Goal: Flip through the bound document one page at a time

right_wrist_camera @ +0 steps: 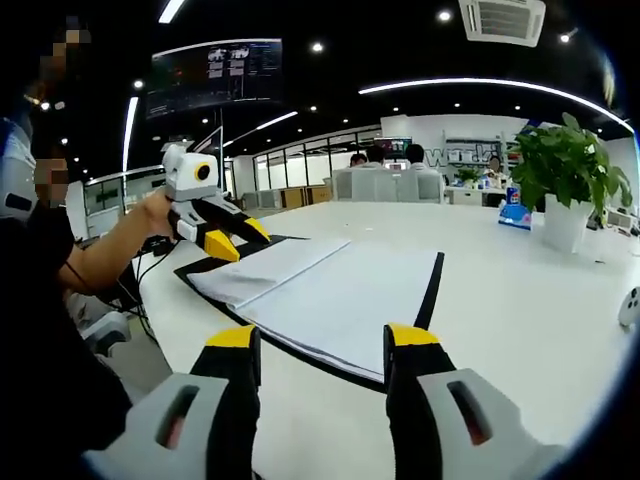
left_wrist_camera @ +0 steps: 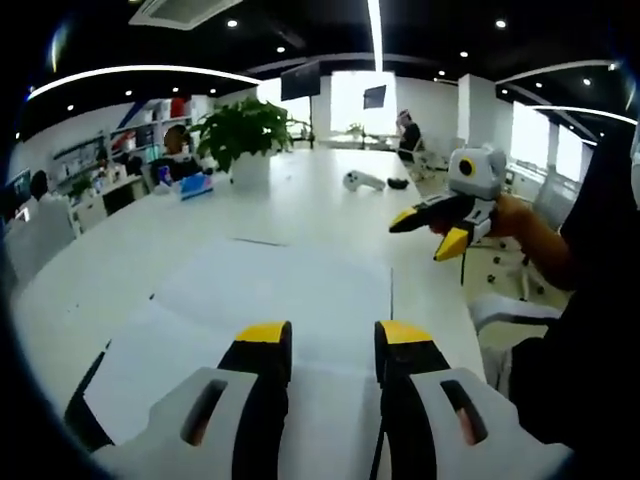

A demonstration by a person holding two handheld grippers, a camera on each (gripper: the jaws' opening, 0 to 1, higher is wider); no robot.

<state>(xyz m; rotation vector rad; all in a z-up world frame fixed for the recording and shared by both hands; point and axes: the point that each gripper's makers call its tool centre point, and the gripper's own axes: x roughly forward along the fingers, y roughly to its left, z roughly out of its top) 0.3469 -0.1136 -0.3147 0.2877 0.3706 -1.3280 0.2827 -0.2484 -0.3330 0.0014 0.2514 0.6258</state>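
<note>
**Hovering over the open document, both grippers empty**

Lying open and flat on the long white table [right_wrist_camera: 520, 300], the white-paged bound document with black cover edges [right_wrist_camera: 330, 290] sits directly ahead of both grippers, spine running away from the person. The left gripper [right_wrist_camera: 232, 236] hangs spread at its far-left page edge, seemingly nearer; the right gripper [right_wrist_camera: 325, 340] waits released. A potted green plant [right_wrist_camera: 565, 175] stands well apart.

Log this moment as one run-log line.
left gripper: open, raised above document edge | right gripper: open, empty | bound document: lying open on white table | no page gripped
</note>
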